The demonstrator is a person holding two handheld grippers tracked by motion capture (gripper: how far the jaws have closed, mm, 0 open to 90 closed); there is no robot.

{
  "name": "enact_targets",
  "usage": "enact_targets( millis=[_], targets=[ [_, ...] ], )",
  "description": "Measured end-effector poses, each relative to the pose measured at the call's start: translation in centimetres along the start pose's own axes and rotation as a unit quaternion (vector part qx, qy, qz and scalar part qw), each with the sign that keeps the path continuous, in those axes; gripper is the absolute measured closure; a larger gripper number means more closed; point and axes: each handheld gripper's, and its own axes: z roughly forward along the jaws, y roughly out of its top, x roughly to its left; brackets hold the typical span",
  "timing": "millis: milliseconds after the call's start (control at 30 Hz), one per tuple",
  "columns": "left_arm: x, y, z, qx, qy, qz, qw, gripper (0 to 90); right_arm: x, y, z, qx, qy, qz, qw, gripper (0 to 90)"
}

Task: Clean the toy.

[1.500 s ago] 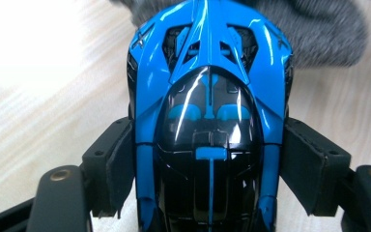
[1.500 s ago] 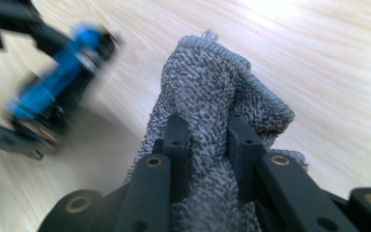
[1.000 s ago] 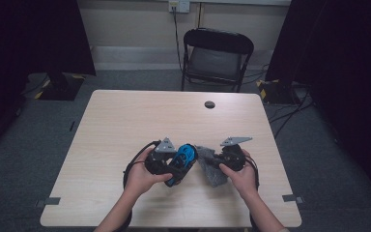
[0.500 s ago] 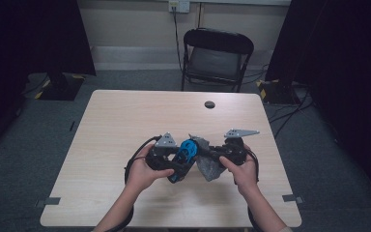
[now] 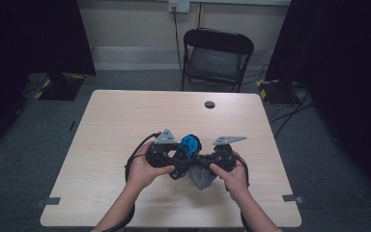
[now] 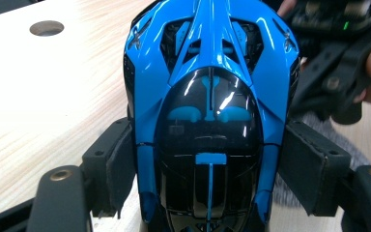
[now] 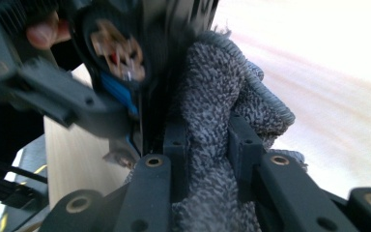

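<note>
My left tool [image 5: 176, 162] is clamped on the sides of a blue toy car [image 6: 207, 111], holding it just above the near middle of the bench [image 5: 121, 121]. My right tool [image 7: 205, 145] is pinched tight on a bunched grey cloth [image 7: 217, 101], which presses against the car's underside. In the high view both tools meet in front of me, the cloth [image 5: 202, 178] hanging below the car [image 5: 187, 147].
</note>
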Motion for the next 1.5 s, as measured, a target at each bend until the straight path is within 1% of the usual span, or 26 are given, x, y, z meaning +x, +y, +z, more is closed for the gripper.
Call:
enact_targets(
  millis=[67, 200, 300, 367, 400, 433, 467, 533, 633, 700, 733, 867, 933, 1000, 1067, 1233, 1333, 1400, 1500],
  targets=[
    [0.0, 0.1, -0.1, -0.001, 0.000, 0.000, 1.0000, 26.8, -0.1, -0.6, 0.5, 0.002, 0.009, 0.010, 0.9999, 74.4],
    [0.1, 0.3, -0.2, -0.008, 0.000, -0.003, 1.0000, 26.8, 0.1, -1.5, 1.5, 0.025, 0.011, 0.005, 0.9996, 74.4],
    [0.1, 0.3, -0.3, -0.010, -0.001, -0.003, 0.9999, 26.8, 0.4, -1.7, 1.9, 0.042, 0.006, -0.006, 0.9991, 74.4],
    [0.0, 0.3, -0.3, -0.011, -0.003, -0.005, 0.9999, 26.8, 0.4, -1.6, 1.6, 0.047, -0.009, -0.016, 0.9987, 74.3],
    [0.0, 0.2, -0.3, -0.010, -0.002, -0.005, 0.9999, 26.8, 0.3, -1.5, 1.4, 0.046, -0.018, -0.020, 0.9985, 74.3],
    [0.0, 0.2, -0.3, -0.010, -0.002, -0.003, 0.9999, 26.8, 0.1, -1.4, 1.1, 0.041, -0.022, -0.018, 0.9988, 74.3],
    [0.0, 0.1, -0.3, -0.008, -0.002, -0.001, 1.0000, 26.8, -0.2, -1.2, 0.5, 0.030, -0.023, -0.009, 0.9993, 74.3],
    [0.0, -0.1, -0.3, -0.008, 0.000, -0.003, 1.0000, 26.8, -0.5, -0.7, -0.4, 0.018, -0.031, -0.007, 0.9993, 74.3],
    [0.1, -0.4, -0.3, -0.005, 0.002, -0.005, 1.0000, 26.8, -0.8, 0.4, -1.9, 0.006, -0.047, -0.015, 0.9988, 74.3],
    [0.2, -0.6, -0.2, -0.004, 0.001, -0.007, 1.0000, 26.8, -0.9, 1.0, -2.5, 0.005, -0.060, -0.023, 0.9979, 74.3],
    [0.3, -0.7, -0.3, -0.002, 0.003, -0.004, 1.0000, 26.8, -1.0, 1.4, -3.0, 0.004, -0.065, -0.027, 0.9975, 74.4],
    [0.4, -1.1, -0.2, 0.000, 0.002, -0.011, 0.9999, 26.8, -1.2, 2.5, -4.4, -0.007, -0.074, -0.033, 0.9967, 74.3],
    [0.6, -1.2, -0.1, 0.001, 0.004, -0.012, 0.9999, 26.8, -1.2, 2.8, -4.8, -0.013, -0.071, -0.033, 0.9968, 74.4],
    [0.5, -1.3, 0.0, 0.004, 0.002, -0.014, 0.9999, 26.8, -1.0, 3.0, -5.0, -0.015, -0.070, -0.038, 0.9967, 74.3],
    [0.5, -1.3, 0.2, 0.004, -0.001, -0.015, 0.9999, 26.8, -0.8, 3.1, -4.8, -0.017, -0.060, -0.040, 0.9972, 74.3],
    [0.4, -1.2, 0.5, 0.007, -0.003, -0.014, 0.9999, 26.8, -0.1, 2.9, -3.6, -0.007, -0.044, -0.048, 0.9978, 74.4],
    [0.4, -1.2, 0.6, 0.004, -0.004, -0.014, 0.9999, 26.8, 0.2, 2.8, -2.9, 0.000, -0.041, -0.052, 0.9978, 74.4],
    [0.4, -1.1, 0.5, 0.006, -0.001, -0.011, 0.9999, 26.8, 0.3, 2.6, -2.5, 0.005, -0.038, -0.053, 0.9979, 74.4],
    [0.5, -1.1, 0.4, 0.005, -0.002, -0.016, 0.9999, 26.8, 0.4, 2.3, -2.0, 0.011, -0.034, -0.055, 0.9979, 74.4]
  ],
)
